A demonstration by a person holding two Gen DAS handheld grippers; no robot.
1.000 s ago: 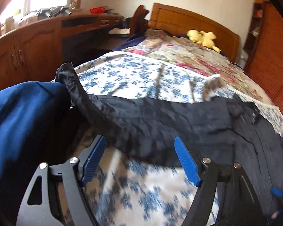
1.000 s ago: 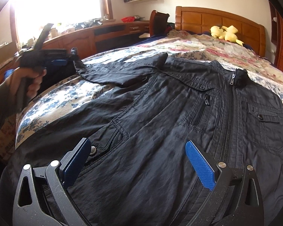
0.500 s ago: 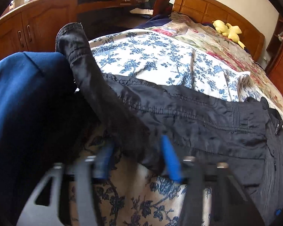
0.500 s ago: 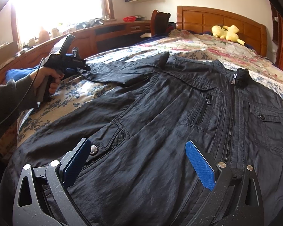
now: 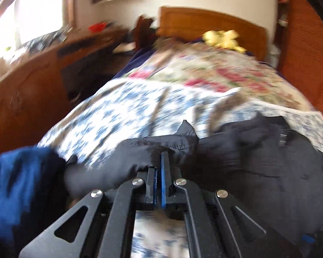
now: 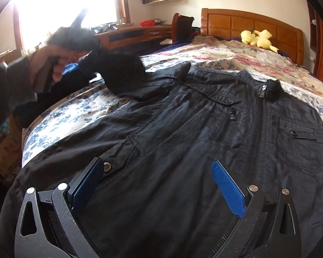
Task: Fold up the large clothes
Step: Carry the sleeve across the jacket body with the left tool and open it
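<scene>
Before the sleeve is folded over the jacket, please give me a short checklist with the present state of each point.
1. Left gripper shut on the sleeve: ok.
2. Sleeve lifted off the bed: ok in the right wrist view.
3. Right gripper open, above the jacket: ok.
4. Jacket front zipped and flat: ok.
5. Other sleeve laid flat: cannot tell, out of view.

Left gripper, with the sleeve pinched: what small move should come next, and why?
Probably carry the sleeve across onto the jacket chest. The left gripper is shut on it and it is lifted off the bed, while the right gripper hangs open over the hem.
</scene>
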